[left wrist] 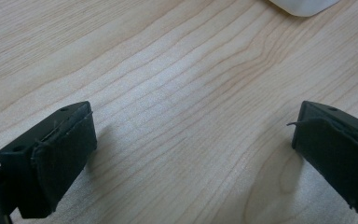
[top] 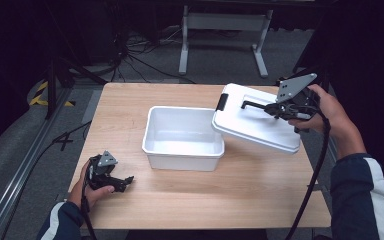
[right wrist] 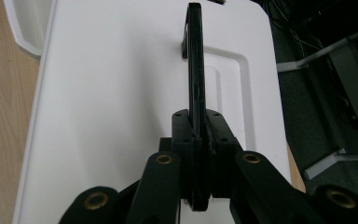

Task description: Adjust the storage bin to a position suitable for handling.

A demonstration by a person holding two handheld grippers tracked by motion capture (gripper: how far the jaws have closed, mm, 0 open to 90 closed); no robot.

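Light wooden table (top: pixel 260 190), grey carpet floor (top: pixel 15 150), white frame legs (top: pixel 184 45), dark surroundings

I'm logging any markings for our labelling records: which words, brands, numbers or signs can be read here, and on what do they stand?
None can be read.
White lid, held by its black handle in the right gripper: plain, no print.
White bin: no label shows.
Left gripper, open over the wooden table: no marking.
Yellow-and-black floor tape: stripes, no text.
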